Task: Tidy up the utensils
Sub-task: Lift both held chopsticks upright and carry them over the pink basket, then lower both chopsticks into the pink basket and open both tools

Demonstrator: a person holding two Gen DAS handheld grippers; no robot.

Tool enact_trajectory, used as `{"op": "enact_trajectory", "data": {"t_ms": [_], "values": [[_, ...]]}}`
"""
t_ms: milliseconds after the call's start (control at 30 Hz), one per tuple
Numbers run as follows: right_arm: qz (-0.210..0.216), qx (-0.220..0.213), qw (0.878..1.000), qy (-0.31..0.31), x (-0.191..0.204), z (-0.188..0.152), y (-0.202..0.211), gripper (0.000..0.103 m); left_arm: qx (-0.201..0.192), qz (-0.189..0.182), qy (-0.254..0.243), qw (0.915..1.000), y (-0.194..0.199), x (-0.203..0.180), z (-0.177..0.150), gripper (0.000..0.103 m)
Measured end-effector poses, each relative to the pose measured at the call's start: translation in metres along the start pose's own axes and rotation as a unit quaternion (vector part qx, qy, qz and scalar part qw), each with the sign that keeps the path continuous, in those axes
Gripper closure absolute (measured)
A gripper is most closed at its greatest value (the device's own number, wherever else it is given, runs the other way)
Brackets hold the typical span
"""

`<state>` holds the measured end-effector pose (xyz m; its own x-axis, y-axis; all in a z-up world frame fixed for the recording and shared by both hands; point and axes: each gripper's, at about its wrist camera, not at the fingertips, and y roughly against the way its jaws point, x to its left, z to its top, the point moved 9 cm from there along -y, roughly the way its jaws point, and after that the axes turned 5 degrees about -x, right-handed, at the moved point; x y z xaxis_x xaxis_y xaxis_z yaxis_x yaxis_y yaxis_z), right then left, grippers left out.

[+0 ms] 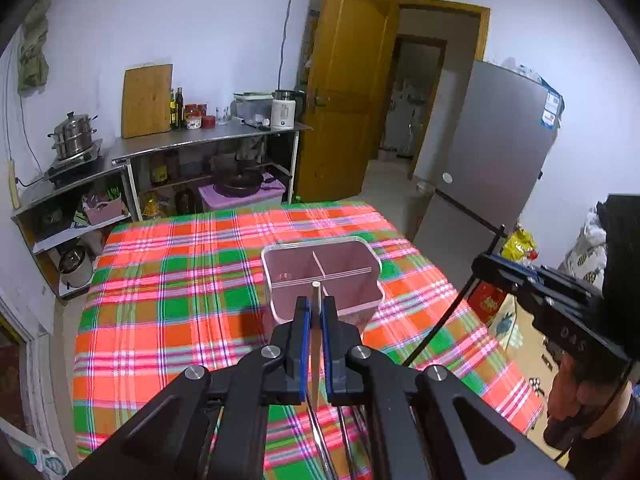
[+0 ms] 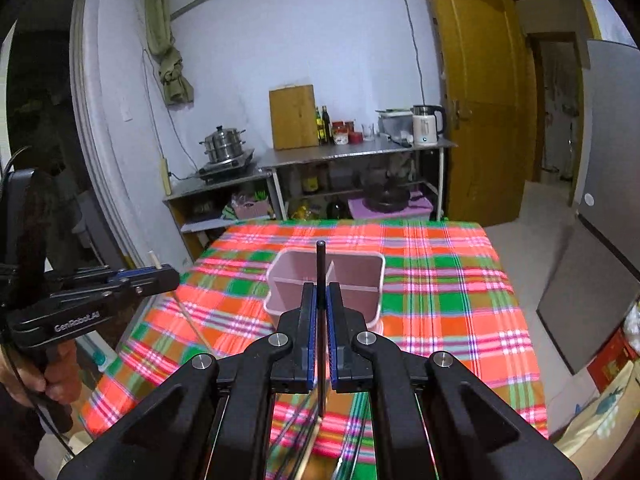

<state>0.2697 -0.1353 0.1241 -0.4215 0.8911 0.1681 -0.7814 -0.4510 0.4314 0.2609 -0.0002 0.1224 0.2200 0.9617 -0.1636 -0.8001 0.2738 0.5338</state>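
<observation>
- left gripper [image 1: 316,312] is clenched on a pale, thin chopstick-like stick [image 1: 315,344]; its tip pokes up just past my fingertips, the rest runs down between the pads toward the cloth
- right gripper [image 2: 321,304] is clamped on a dark, slim rod-shaped chopstick [image 2: 320,272]; it stands up well above the pads and also hangs below them
- the pink plastic utensil holder with a cross divider inside [image 1: 280,260] sits on the red, green and orange plaid tablecloth [image 1: 168,288], ahead of both grippers; neither stick is over it yet
- what I can see of its compartments looks bare, so I'd say nothing is sorted so far; the near ones are partly hidden behind my own fingers, so can't swear to it
- more long thin things show on the cloth under my frames, too blurry to name; I'd guess those are still to go
- so early days: two picked, zero dropped in, and both sticks still need a compartment
</observation>
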Motion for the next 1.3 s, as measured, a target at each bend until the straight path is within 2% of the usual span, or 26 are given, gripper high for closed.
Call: {"op": "enact_trajectory", "data": {"t_ms": [367,533,833,1200,1300], "values": [[0.008,-0.057,0.998,-0.010,0.008,0.067,-0.007,0.098,-0.047,0.000,0.019,0.9987,-0.007,0.010,0.080,0.098],[0.011,-0.074,0.997,-0.017,0.012,0.083,-0.021,0.098,-0.055,0.012,0.018,0.9982,-0.026,0.016,0.094,0.098],[0.009,-0.065,0.997,-0.027,0.009,0.078,-0.058,0.098,-0.036,0.014,0.037,0.9986,-0.073,0.038,0.075,0.098],[0.012,0.004,0.999,-0.041,-0.005,0.026,-0.105,0.098,0.013,0.014,0.055,0.9983,-0.116,0.055,0.028,0.097],[0.012,0.011,0.999,-0.040,-0.007,0.021,-0.108,0.095,0.016,0.018,0.053,0.9983,-0.117,0.057,0.022,0.092]]}}
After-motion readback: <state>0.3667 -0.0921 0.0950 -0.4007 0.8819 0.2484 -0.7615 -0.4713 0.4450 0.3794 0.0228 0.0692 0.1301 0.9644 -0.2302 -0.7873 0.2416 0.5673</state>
